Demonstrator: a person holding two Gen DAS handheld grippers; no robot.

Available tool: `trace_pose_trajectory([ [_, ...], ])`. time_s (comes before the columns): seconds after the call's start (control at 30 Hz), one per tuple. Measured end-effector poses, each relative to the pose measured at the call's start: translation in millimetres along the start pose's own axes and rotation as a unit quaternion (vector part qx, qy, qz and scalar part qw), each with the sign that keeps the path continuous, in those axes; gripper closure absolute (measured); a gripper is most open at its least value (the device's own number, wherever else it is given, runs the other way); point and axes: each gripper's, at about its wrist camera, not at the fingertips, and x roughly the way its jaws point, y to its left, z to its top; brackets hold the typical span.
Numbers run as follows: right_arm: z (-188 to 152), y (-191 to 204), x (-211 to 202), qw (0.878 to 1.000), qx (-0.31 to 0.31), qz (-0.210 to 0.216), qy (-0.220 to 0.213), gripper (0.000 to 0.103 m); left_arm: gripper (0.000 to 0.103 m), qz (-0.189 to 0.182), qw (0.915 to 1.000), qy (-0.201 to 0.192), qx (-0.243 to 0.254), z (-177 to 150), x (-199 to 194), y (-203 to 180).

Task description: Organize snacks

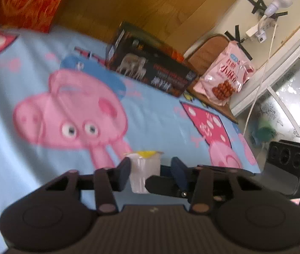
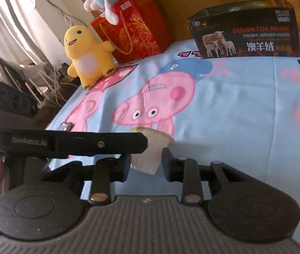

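Observation:
A small clear jelly cup (image 1: 144,169) with a yellow-tinted lid is held over the blue pig-print sheet (image 1: 154,114). My left gripper (image 1: 147,174) has it between its fingers; the left pad touches it, the right pad stands a little off. The same cup (image 2: 150,152) shows in the right wrist view between my right gripper's (image 2: 146,165) fingers, tilted. The left gripper's finger (image 2: 99,142) crosses in front of it there. A pink snack bag (image 1: 224,74) leans at the bed's far right corner.
A dark open-topped box with sheep pictures (image 2: 245,33) stands at the far edge of the bed, also in the left wrist view (image 1: 150,67). A yellow plush toy (image 2: 86,57) and red gift bag (image 2: 133,25) sit at the far left. A wooden headboard (image 1: 150,6) lies behind.

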Motion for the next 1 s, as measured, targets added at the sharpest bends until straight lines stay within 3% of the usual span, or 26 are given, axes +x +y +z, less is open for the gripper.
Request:
trace_pose_trajectory([
  [0.13,15.9,1.2,-10.5,0.999,-0.025,-0.008,-0.029,0.070,0.064,-0.001,0.9990,-0.023,0.038,38.4,4.0,-22.6],
  [0.3,62.5,-12.6,-25.6,0.991,-0.057,-0.045,-0.110,0.071,0.064,-0.009,0.9937,-0.062,0.093,113.0,35.6,-61.0],
  [0.4,92.6,-28.5,-30.0,0.979,-0.082,-0.091,-0.164,0.071,0.064,-0.021,0.9921,-0.065,0.105,151.4,69.2,-78.1],
  [0.5,117.3,-50.8,-21.8,0.966,-0.093,-0.148,-0.190,0.071,0.063,-0.031,0.9909,-0.058,0.117,178.7,113.4,-86.9],
  [0.67,135.9,-92.9,-5.0,0.951,-0.083,-0.216,-0.206,0.068,0.057,-0.011,0.9946,-0.055,0.087,188.7,156.8,-73.5],
  [0.77,128.8,-112.9,-10.5,0.950,-0.050,-0.203,-0.231,0.068,0.048,0.005,0.9931,-0.085,0.081,185.4,149.6,-69.7],
  [1.0,126.1,-112.9,-33.4,0.947,-0.027,-0.189,-0.257,0.068,0.045,0.061,0.9870,-0.119,0.088,147.2,104.4,-84.4],
])
